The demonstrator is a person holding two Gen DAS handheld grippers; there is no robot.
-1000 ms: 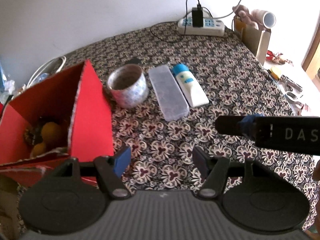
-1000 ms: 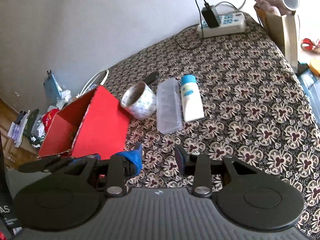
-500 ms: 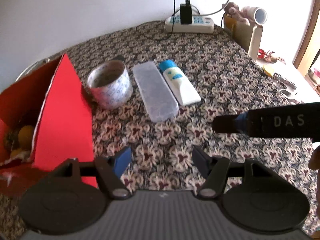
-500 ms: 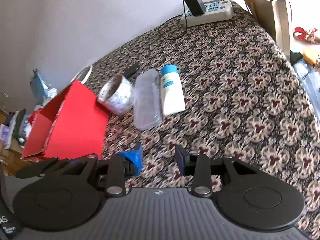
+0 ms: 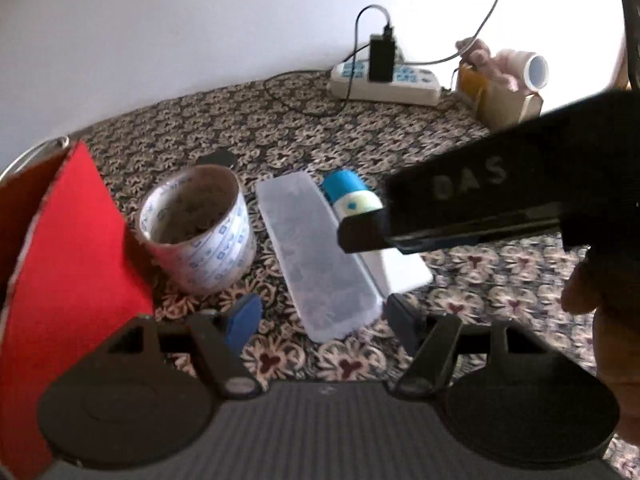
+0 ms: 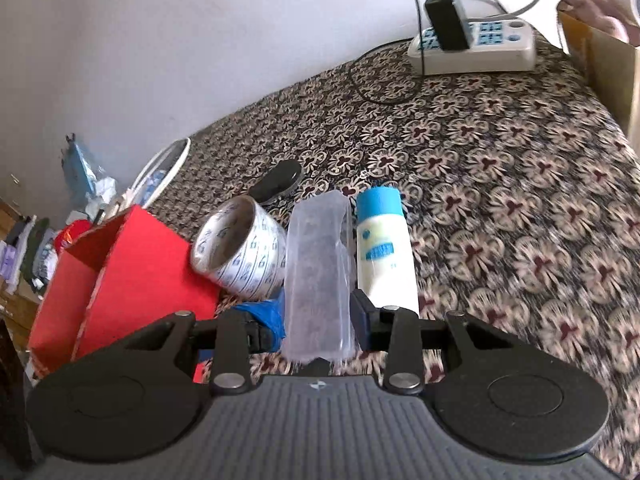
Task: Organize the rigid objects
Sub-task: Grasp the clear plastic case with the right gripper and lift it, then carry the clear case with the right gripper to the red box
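Right gripper (image 6: 318,320) down over the near end of the clear plastic case (image 6: 318,276), jaws wide on either side of it, blue-taped pad on the left, dark pad on the right; contact with the case not clear through the blur. Left gripper (image 5: 320,316) low over the patterned cloth of the counter (image 5: 460,280), jaws spread and holding nothing, near end of the same case between them. Case flat on the cloth, long axis running near to far. Just right of it, a white tube with a blue cap (image 6: 384,256), cap toward the far side. Just left, a roll of printed tape (image 6: 240,252) tipped against a red cardboard box (image 6: 132,280) at the left edge. Small dark flat object (image 6: 278,180) beyond the tape. At the far end, a white power strip (image 6: 476,50) with a black charger (image 6: 446,20) plugged in, brown paper bag (image 5: 504,108) at far right.
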